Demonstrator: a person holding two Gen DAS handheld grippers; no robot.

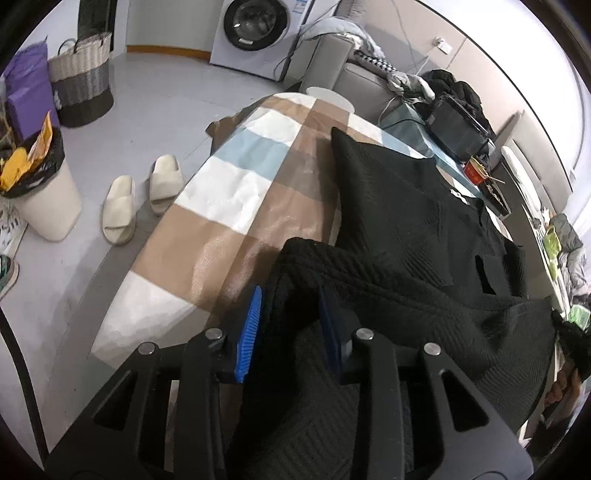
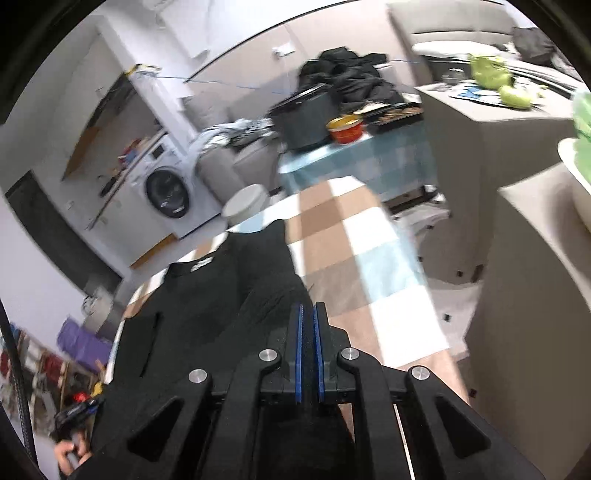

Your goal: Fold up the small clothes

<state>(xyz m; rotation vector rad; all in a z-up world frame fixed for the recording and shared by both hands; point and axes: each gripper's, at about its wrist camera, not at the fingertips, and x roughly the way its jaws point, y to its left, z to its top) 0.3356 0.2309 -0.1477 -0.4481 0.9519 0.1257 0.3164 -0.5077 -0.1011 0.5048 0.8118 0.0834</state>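
A black knit garment [image 1: 406,206] lies spread on a table under a checked brown, white and blue cloth [image 1: 229,192]. Its near part is raised into a thick fold that runs between the blue pads of my left gripper [image 1: 290,295], which is shut on it. In the blurred right wrist view the same garment [image 2: 221,295] stretches away to the left, with a white label at its neck. My right gripper [image 2: 308,308] sits at the garment's right edge. Its pads are almost together, pinching the dark fabric, which also hangs below them.
On the floor to the left are pale slippers [image 1: 140,199], a lined bin [image 1: 44,206] and a woven basket [image 1: 83,77]. At the table's far end are a black box [image 1: 458,125], a red bowl [image 2: 345,129] and a washing machine [image 1: 255,29]. A hand [image 2: 68,454] shows low left.
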